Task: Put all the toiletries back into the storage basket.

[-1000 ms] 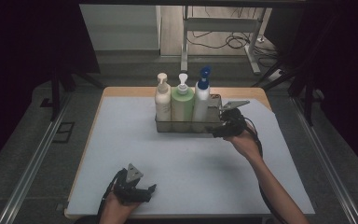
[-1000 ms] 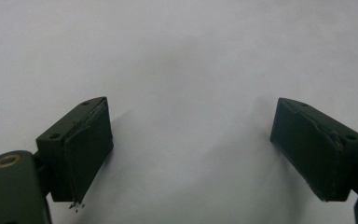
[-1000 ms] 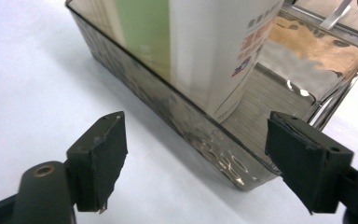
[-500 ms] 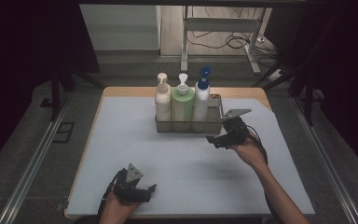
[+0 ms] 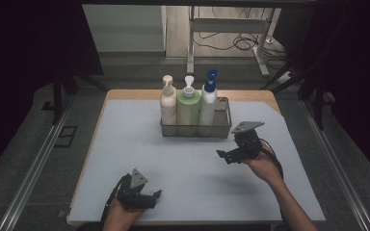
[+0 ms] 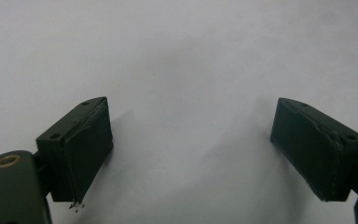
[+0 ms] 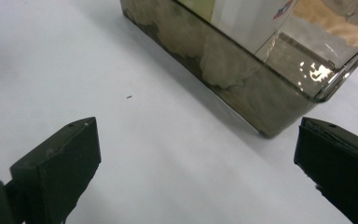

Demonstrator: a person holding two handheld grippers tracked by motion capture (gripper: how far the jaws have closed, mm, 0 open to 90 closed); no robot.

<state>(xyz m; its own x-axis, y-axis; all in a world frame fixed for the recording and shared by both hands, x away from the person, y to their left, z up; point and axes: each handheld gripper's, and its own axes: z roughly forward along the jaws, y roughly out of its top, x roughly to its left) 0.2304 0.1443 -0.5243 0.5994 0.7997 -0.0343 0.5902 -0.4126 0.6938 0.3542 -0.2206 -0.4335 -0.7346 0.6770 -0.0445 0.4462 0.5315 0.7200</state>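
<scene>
A metal basket stands on the far middle of the pale-covered table, and three pump bottles stand upright side by side inside it: a cream bottle at the left, a green bottle in the middle and a white bottle with a blue pump at the right. The right gripper hangs above the table just in front of the basket's right end, near it but not touching, held in the person's right hand. Its jaws have just been opening and now stand spread wide, with nothing between them except bare table. In the right gripper view the basket's shiny wall and near corner sit just beyond the two black jaws, clear of both, with the lower parts of the bottles visible above the rim. The left gripper rests low at the near edge of the table, well apart from the basket, in the person's left hand. In the left gripper view its jaws are likewise spread wide over plain table surface and hold nothing.
</scene>
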